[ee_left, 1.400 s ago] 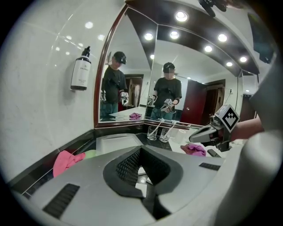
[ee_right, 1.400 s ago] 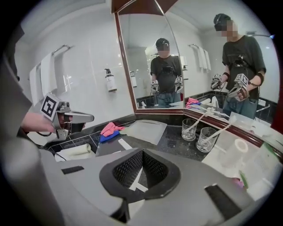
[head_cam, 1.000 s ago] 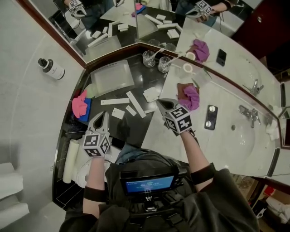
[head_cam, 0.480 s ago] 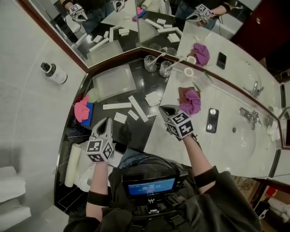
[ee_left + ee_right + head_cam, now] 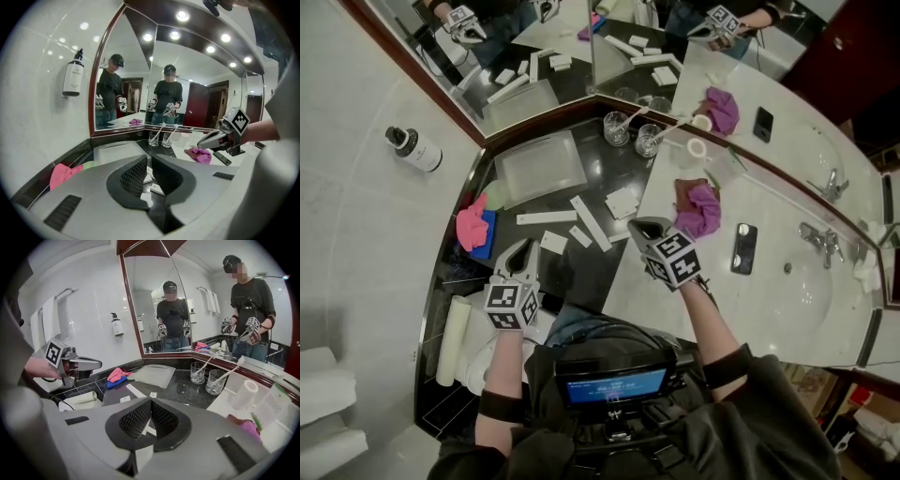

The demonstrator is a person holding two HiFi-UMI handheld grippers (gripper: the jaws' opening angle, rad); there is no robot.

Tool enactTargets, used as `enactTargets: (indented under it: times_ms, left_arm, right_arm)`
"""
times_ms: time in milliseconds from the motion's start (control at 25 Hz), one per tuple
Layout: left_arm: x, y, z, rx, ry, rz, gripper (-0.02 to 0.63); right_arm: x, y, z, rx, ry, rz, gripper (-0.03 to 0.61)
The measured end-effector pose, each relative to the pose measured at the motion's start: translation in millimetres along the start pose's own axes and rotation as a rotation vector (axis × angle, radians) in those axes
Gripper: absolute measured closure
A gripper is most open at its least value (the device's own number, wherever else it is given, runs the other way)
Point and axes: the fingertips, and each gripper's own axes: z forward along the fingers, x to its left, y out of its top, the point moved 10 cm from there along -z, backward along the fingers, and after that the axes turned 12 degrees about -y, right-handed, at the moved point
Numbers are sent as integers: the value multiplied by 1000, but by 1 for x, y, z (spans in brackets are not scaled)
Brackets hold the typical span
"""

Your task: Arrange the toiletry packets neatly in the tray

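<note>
The frosted tray [image 5: 539, 167] lies bare at the back of the black counter. In front of it lie loose white packets: a long strip [image 5: 543, 217], a second strip [image 5: 591, 223], a small one [image 5: 553, 242] and square ones [image 5: 623, 201]. My left gripper [image 5: 522, 247] hovers near the counter's front, short of the packets. Its jaws have just been opening to a narrow gap, with nothing between them [image 5: 149, 161]. My right gripper [image 5: 636, 223] hangs shut and empty beside the square packets, and its own view looks over the tray [image 5: 154, 374].
A pink cloth on a blue one [image 5: 472, 225] lies left of the packets. Two glasses holding toothbrushes [image 5: 619, 128] stand behind them. On the white top are a magenta cloth [image 5: 700, 208], a phone [image 5: 743, 247] and the sink [image 5: 811, 291]. A rolled towel [image 5: 455, 339] lies near left.
Both grippers keep much the same places over the counter. The left gripper's tips now show a thin split. Nothing on the counter has moved.
</note>
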Motion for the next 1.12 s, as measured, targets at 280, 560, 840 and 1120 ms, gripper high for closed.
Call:
enactTargets:
  times_ms: [280,560,840,1120]
  left_arm:
    - [24,1,26,145,-107,151,438]
    - [51,-3,79,413,-241,413,356]
    - [70,-38,151,795,-400,788,356]
    - [77,-71,187,957,-542,838,359]
  right_arm:
    - [17,-3,13,14,-1,28,578]
    - [30,-8,33,50,-47,44,578]
    - [41,-3,66,91,-58,27,578]
    - [55,4,84,125,-34,9,578]
